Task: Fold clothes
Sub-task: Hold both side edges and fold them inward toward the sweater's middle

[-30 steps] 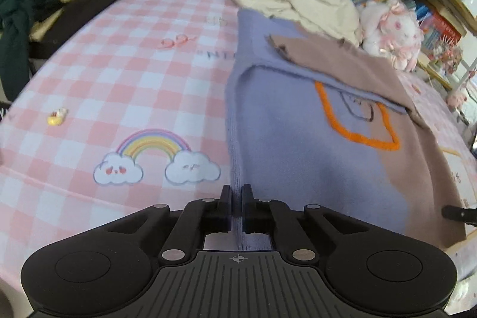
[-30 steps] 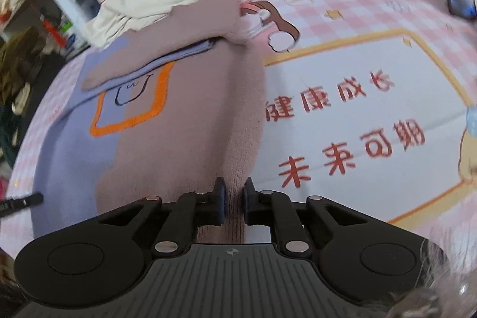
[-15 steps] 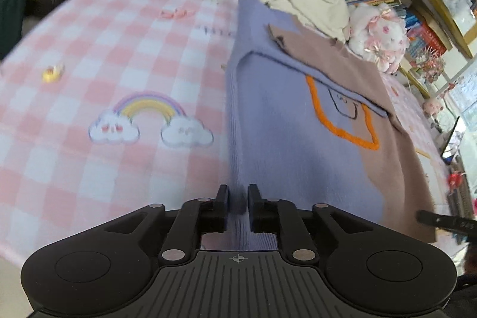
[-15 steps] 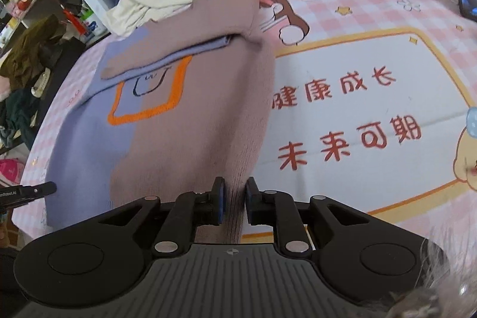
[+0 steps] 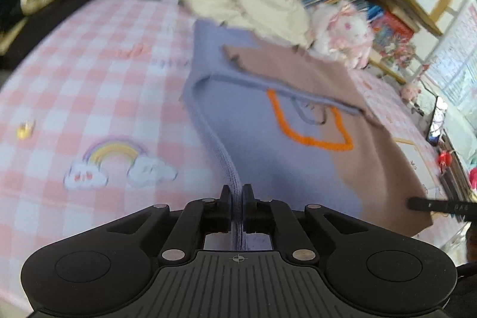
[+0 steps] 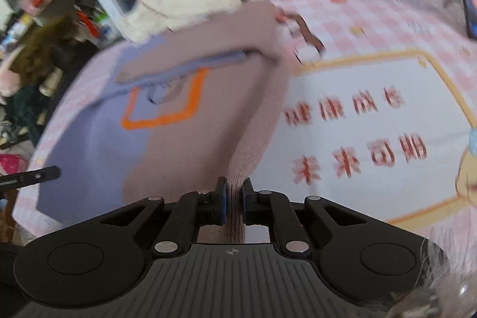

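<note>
Left wrist view shows the left tongs (image 5: 237, 194) clamped on the lavender side of the sweater's (image 5: 262, 139) near hem, the knit bunched into a ridge that runs up from between the fingers. The right wrist view shows the same on the other side: the right tongs (image 6: 234, 189) are pinched on the mauve-brown corner of the hem. Holding both bottom corners at once keeps the hem straight and taut — so it can be carried as one edge, I judge, up toward the collar for the next fold.

The sweater lies flat on the pink checked tabletop (image 5: 89, 97), its sleeves already folded across the chest above the orange outline (image 5: 313, 127), which keeps them from trailing when the lower half comes over. Its far end lies just beside a cream garment (image 5: 247, 5) and a plush rabbit (image 5: 342, 32) by the bookshelf, so the fold has little spare room there. Both views are blurred.
</note>
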`<state>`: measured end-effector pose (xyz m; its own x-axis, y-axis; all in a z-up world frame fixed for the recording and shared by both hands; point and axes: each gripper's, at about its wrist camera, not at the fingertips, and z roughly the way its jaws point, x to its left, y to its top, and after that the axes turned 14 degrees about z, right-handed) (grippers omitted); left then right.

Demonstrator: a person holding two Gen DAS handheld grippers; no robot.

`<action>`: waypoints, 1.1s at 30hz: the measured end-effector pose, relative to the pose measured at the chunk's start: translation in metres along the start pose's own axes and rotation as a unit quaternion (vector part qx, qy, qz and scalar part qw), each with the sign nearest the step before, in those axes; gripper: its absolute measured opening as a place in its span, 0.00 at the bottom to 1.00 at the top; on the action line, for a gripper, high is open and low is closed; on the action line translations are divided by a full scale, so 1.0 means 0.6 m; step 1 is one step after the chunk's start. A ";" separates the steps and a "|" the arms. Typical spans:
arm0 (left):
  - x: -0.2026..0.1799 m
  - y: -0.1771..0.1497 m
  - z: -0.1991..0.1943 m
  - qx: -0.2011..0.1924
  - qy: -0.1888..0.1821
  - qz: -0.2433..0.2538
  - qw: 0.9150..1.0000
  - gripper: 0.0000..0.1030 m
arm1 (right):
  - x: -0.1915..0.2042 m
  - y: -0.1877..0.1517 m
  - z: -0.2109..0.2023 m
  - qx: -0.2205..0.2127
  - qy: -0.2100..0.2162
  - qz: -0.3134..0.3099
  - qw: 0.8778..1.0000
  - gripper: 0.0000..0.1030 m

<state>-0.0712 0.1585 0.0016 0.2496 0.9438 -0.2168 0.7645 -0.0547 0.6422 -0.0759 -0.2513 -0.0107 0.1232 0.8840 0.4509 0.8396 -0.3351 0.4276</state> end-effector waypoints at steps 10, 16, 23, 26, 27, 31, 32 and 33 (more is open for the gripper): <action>0.031 -0.032 0.012 0.026 -0.037 -0.050 0.998 0.10 | -0.028 -0.009 0.004 0.014 0.005 0.052 0.999 0.15; 0.050 -0.040 0.018 0.018 -0.068 -0.091 0.993 0.10 | -0.023 -0.016 0.003 0.007 0.000 0.057 0.998 0.15; 0.056 -0.033 0.026 0.031 -0.086 -0.096 0.991 0.10 | -0.012 -0.026 0.003 -0.009 -0.017 0.051 0.999 0.15; 0.060 -0.031 0.029 0.035 -0.094 -0.097 0.990 0.10 | -0.013 -0.030 0.002 -0.013 -0.016 0.059 0.998 0.15; 0.061 -0.032 0.029 0.035 -0.096 -0.097 0.990 0.10 | -0.015 -0.031 0.001 -0.014 -0.014 0.063 0.998 0.15; 0.068 -0.033 0.031 0.036 -0.107 -0.107 0.988 0.10 | -0.015 -0.032 0.001 -0.017 -0.015 0.073 0.997 0.15; 0.069 -0.033 0.031 0.036 -0.109 -0.108 0.988 0.10 | -0.014 -0.032 0.001 -0.017 -0.016 0.073 0.997 0.15; 0.071 -0.034 0.032 0.037 -0.111 -0.109 0.987 0.09 | -0.013 -0.032 0.001 -0.018 -0.017 0.072 0.997 0.15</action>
<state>-0.0648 0.1934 -0.0345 0.1927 0.8417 -0.5044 0.8533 0.1101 0.5097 -0.0926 -0.2516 -0.0231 0.2599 0.8359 0.4834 0.7926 -0.4706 0.3877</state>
